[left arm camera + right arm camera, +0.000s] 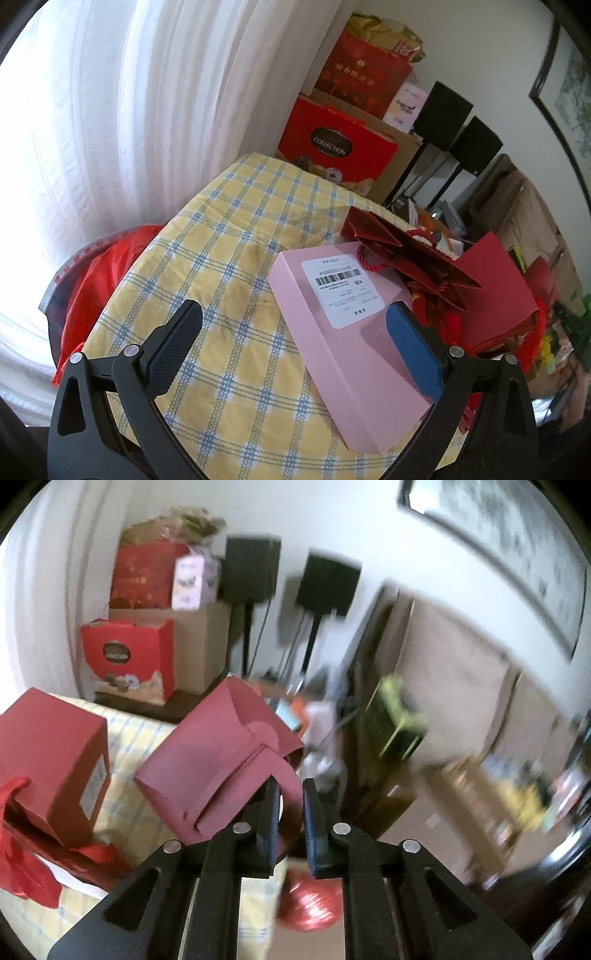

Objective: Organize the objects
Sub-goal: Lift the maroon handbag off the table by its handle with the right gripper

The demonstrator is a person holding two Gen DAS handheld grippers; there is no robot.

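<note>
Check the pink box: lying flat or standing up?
Lying flat. The pink box rests on its broad face on the checked tablecloth, barcode label facing up, a dark red bag tipped over beside it.

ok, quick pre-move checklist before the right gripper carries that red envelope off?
1. Right gripper grip: jaws nearly shut on a strip of the dark red paper envelope. ok.
2. Envelope lifted off the checked tablecloth: looks raised, but the view is blurred. cannot tell.
3. Envelope shape: flap folded and creased near the jaws, may slip or tear. not ok.
4. Left gripper: open, holding nothing, above the pink box. ok.
5. Pink box seated: lies flat, label up, its near corner at the table edge. ok.
6. Path past the dark red gift bag beside the envelope: close, clearance unclear. cannot tell.
</note>
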